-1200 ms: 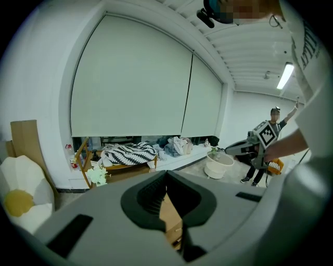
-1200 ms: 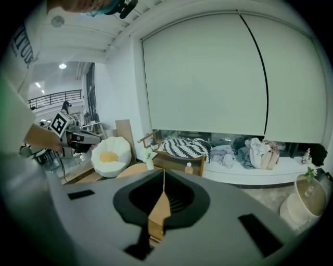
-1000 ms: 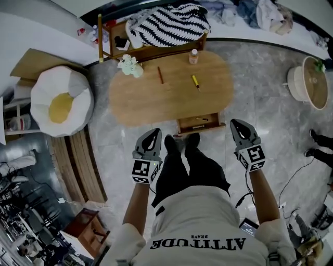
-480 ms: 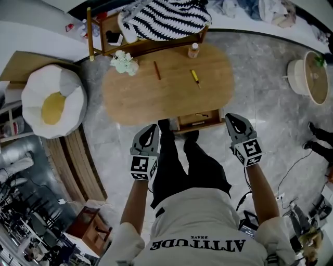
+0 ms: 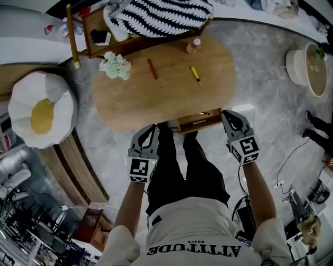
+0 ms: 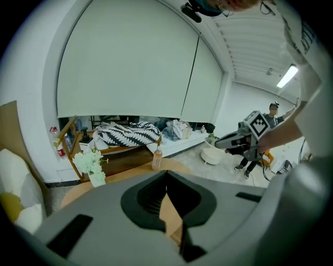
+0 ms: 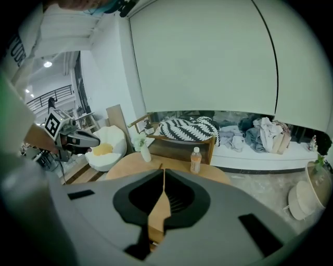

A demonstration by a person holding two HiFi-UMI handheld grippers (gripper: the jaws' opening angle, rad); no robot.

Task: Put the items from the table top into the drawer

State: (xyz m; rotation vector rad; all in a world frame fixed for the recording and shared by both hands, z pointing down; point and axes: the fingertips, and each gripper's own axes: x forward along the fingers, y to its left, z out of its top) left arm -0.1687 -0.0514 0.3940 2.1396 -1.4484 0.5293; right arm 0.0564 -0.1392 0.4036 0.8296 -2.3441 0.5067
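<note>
Counting from the head view: one oval wooden table (image 5: 156,101), one drawer (image 5: 200,121) pulled out of the table's near edge, four things on the table top. One small bottle (image 5: 193,46), orange-pink body with a pale cap, is at the table's far edge. One thin brown stick (image 5: 152,68) and one short yellow-handled tool (image 5: 195,75) lie flat on the table's far half, apart from each other. One vase of pale flowers (image 5: 115,66) is at the table's far left end.

There are two grippers, the left gripper (image 5: 151,129) and the right gripper (image 5: 228,115). Both are off the table's near edge, one on each side of the drawer, touching none of the items. The left gripper view shows its tongs pressed together with nothing between them. The right gripper view shows the same, tongs together and empty.

The drawer holds something thin and dark, too small to name. The yellow tool shows only in the head view; gripper bodies cover most of the table in both gripper views. Those views show the bottle and vase standing upright, plus a large white wall panel (image 6: 130,62) beyond the table, and each catches the other gripper.

One bench (image 5: 135,44) with one striped blanket (image 5: 156,15) stands just beyond the table. One white beanbag (image 5: 39,109) with a yellow centre sits off the table's left end.
</note>
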